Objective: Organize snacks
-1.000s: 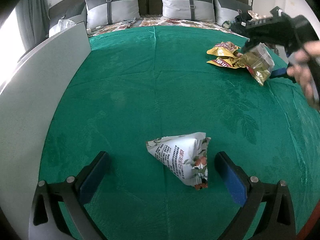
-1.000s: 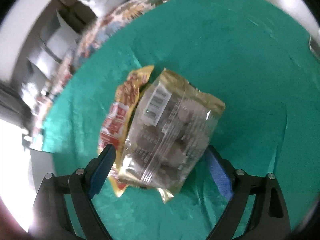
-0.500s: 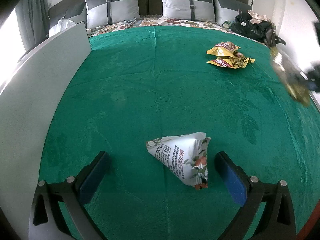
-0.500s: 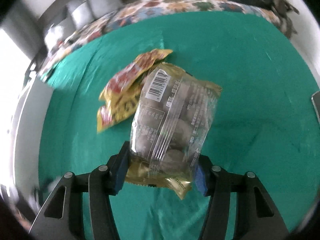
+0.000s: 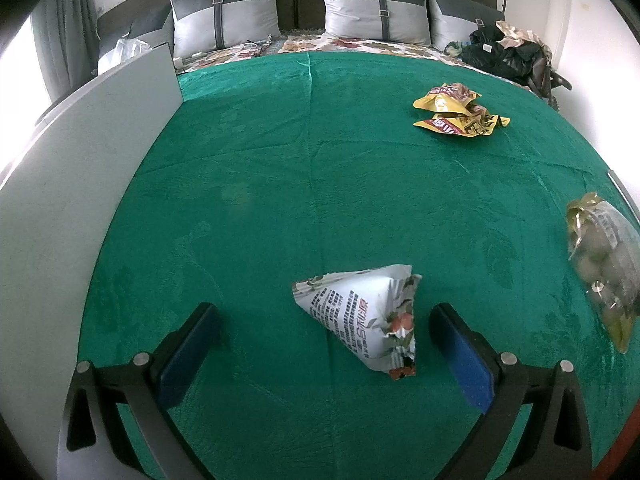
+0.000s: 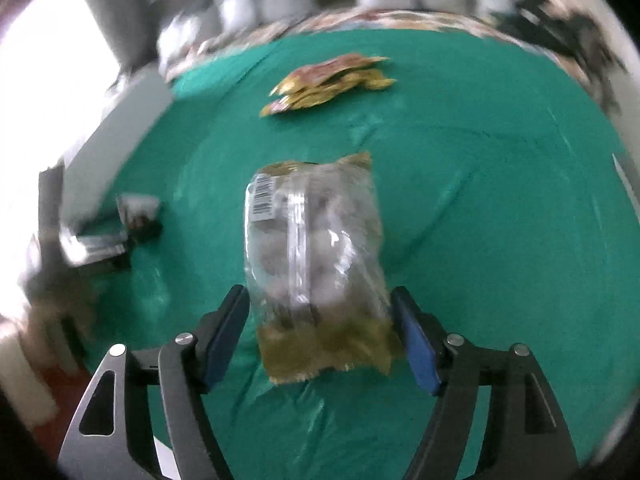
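Note:
A white triangular snack packet (image 5: 368,312) lies on the green blanket (image 5: 300,184) between the fingers of my left gripper (image 5: 324,312), which stands open and does not touch it. A clear bag with gold ends (image 6: 316,240), full of round pale snacks, sits between the blue pads of my right gripper (image 6: 320,292). Those jaws are opening and the pads stand just off the bag's sides. The same bag (image 5: 604,256) shows at the right edge of the left wrist view. Two yellow packets (image 5: 456,114) lie together far back on the blanket (image 6: 328,84).
A tall grey board (image 5: 80,160) runs along the left side of the bed. Grey pillows (image 5: 224,16) line the headboard. A pile of dark clothes (image 5: 508,56) sits at the far right corner. A thin flat edge (image 5: 620,188) lies at the right rim.
My right gripper closed on the clear bag by the yellow packets, carried it toward the near right of the bed, and its jaws have widened again. My left gripper stayed still.

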Tool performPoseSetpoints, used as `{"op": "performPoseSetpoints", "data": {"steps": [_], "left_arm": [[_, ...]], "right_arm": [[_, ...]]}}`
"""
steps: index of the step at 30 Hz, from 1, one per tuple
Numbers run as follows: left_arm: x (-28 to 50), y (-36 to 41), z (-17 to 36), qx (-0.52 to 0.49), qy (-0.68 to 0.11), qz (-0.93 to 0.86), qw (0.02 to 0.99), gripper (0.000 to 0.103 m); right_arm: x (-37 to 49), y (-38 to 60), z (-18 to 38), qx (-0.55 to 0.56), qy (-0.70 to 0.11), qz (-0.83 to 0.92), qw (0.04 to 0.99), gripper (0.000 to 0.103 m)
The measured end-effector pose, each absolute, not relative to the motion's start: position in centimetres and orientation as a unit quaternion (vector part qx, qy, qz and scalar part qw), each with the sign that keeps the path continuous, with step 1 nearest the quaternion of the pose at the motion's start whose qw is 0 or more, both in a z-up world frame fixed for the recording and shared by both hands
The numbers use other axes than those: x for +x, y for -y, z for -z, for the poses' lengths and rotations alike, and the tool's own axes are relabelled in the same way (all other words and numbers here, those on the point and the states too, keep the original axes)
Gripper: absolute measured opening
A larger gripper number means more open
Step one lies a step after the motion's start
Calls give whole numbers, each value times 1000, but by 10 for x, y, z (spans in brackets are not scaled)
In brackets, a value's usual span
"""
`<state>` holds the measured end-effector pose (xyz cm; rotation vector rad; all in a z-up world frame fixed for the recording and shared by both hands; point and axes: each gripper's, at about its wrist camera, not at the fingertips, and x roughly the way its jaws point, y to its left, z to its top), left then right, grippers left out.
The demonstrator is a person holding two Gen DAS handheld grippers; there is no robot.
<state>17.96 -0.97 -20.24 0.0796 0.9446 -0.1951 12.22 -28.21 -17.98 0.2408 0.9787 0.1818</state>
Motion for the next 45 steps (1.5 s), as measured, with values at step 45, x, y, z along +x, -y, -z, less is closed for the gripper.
{"op": "performPoseSetpoints", "data": {"steps": [45], "left_arm": [[179, 9, 202, 37, -454, 95, 885, 103]], "right_arm": [[75, 240, 209, -27, -420, -52, 906, 94]]}}
